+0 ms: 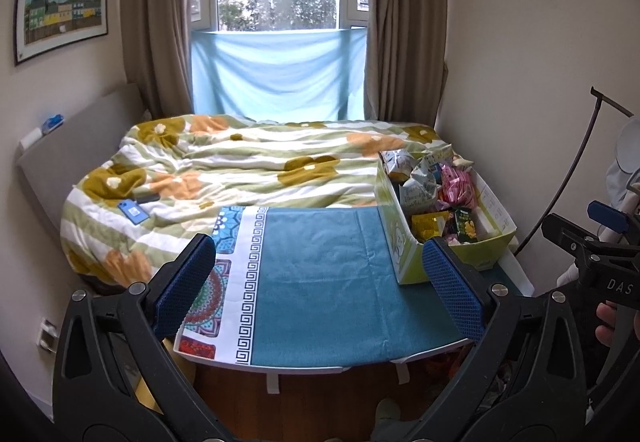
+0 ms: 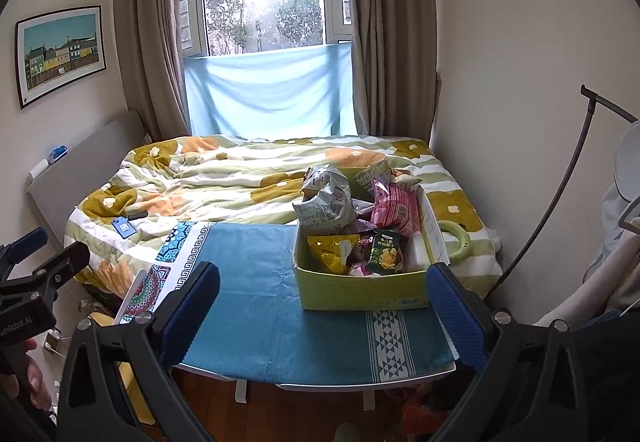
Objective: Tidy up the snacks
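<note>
A yellow-green cardboard box (image 2: 360, 292) full of snack packets stands on the right part of a small table covered with a teal cloth (image 2: 256, 306). It holds a silver-grey bag (image 2: 324, 198), a pink bag (image 2: 394, 206), a yellow packet (image 2: 332, 248) and a dark green packet (image 2: 384, 252). The box also shows at the right in the left wrist view (image 1: 400, 242). My left gripper (image 1: 320, 282) is open and empty above the cloth (image 1: 320, 282), left of the box. My right gripper (image 2: 320, 306) is open and empty in front of the box.
A bed with a flowered quilt (image 2: 224, 178) lies behind the table, with a blue phone (image 2: 124, 228) on it. A green ring (image 2: 456, 238) lies right of the box. A window with curtains is beyond. A lamp stand (image 2: 560, 182) is at the right.
</note>
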Tool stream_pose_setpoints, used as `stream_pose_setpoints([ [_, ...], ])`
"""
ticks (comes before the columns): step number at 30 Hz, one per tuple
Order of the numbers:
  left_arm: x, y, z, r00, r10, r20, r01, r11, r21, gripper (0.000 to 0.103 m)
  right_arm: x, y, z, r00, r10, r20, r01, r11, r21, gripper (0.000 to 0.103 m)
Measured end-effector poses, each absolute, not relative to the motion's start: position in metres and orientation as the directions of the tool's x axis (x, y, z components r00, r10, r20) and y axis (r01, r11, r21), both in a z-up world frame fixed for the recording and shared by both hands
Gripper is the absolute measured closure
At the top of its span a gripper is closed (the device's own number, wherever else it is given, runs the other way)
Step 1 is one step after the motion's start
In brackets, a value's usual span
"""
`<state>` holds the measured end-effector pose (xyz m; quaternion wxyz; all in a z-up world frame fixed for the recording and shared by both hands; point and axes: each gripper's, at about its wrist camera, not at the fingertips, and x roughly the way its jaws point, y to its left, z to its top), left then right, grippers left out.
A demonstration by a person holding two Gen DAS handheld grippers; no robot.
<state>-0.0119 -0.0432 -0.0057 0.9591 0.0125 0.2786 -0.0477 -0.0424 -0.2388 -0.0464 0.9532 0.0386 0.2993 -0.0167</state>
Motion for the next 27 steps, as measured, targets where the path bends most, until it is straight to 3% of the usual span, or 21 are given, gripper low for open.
stream_pose_setpoints([
  [27,0.000,-0.039,-0.006,0.845,-0.085,-0.528,0.100,0.995,0.001,0.001,-0.039,-0.243,-0.044,0.818,-0.017,-0.575,0.061,0.996,0.058,0.001],
])
